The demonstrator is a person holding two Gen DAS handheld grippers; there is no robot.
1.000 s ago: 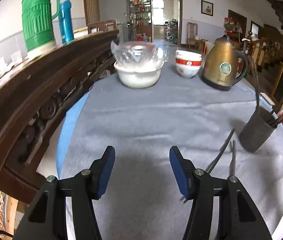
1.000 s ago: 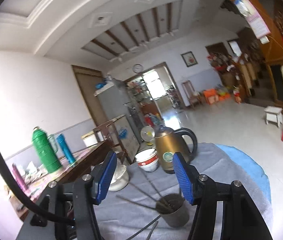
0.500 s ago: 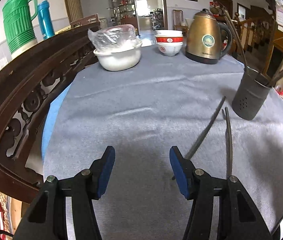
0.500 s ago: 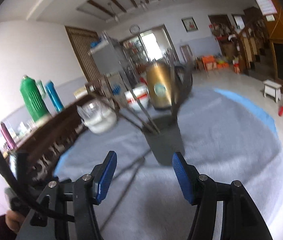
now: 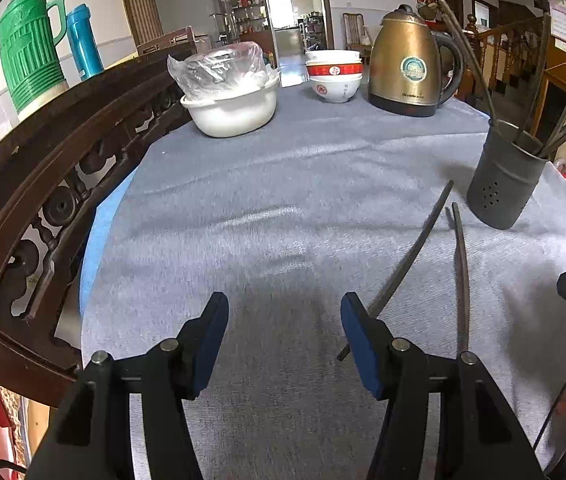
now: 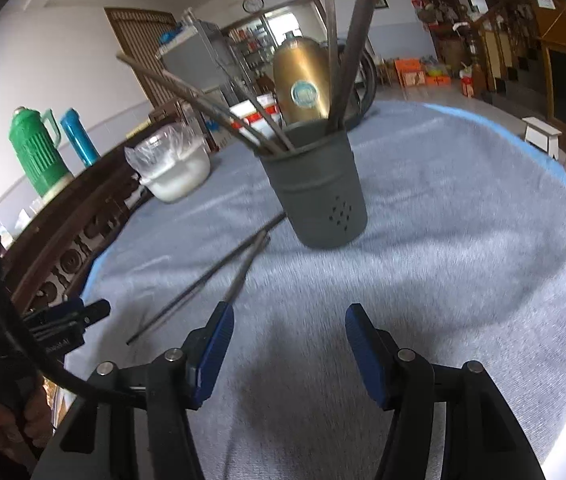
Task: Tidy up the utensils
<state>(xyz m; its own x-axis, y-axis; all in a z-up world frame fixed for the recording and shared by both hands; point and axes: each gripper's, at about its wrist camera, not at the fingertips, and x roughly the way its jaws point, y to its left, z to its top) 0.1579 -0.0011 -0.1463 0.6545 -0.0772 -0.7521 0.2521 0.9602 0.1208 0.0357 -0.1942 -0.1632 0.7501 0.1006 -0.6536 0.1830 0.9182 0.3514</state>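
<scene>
1. Lying loose on the grey-clothed bench (image 5: pixel 283 184): two chopsticks (image 5: pixel 411 256), thin, dark, straight, tips nearly meeting just beside the holder.
2. Standing upright right of them: dark grey perforated holder (image 6: pixel 319 196), more dark chopsticks fanned inside.
3. Hovering empty, half open: left claw (image 5: pixel 283 332), right claw (image 6: pixel 289 340).
</scene>
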